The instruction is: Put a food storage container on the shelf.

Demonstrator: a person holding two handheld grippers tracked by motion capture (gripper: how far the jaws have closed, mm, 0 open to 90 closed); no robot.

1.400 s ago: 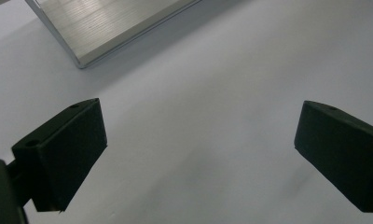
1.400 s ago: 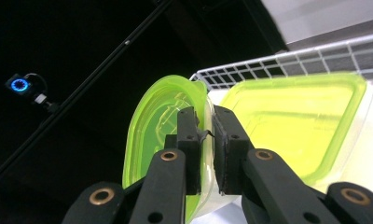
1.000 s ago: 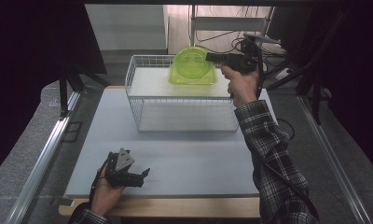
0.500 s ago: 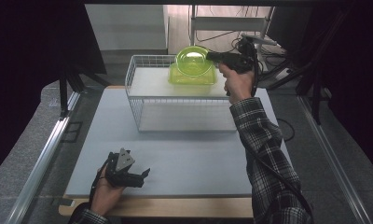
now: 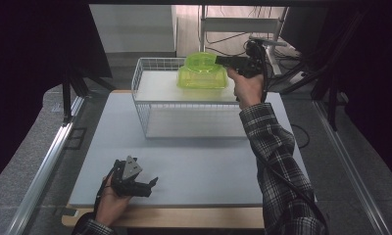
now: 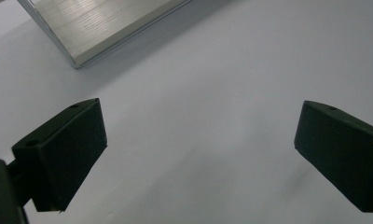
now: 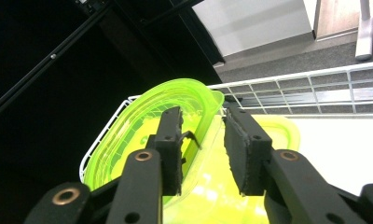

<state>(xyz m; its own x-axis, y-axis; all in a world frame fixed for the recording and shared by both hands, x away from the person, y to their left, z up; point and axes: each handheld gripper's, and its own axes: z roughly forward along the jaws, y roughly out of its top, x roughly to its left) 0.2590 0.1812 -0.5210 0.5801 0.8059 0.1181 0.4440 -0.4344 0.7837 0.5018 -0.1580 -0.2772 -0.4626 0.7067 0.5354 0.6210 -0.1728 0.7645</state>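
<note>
R gripper (image 5: 222, 60), jaws just opening and astride the rim of the green bowl (image 5: 202, 62) lying directly left atop the green box (image 5: 204, 78); L gripper (image 5: 152, 183) open, idle, far.

Bowl (image 5: 202, 62) on container (image 5: 203, 78) in basket (image 5: 150, 105)

The bowl (image 7: 142, 130) is see-through lime-green plastic, glossy and ridged, resting on a box (image 5: 204, 78) of the same shiny plastic. The basket (image 5: 150, 105) is thin white coated wire. The bench (image 5: 199, 166) looks smooth, matt pale grey. The sleeve (image 5: 277, 161) is plaid woven cloth.
</note>
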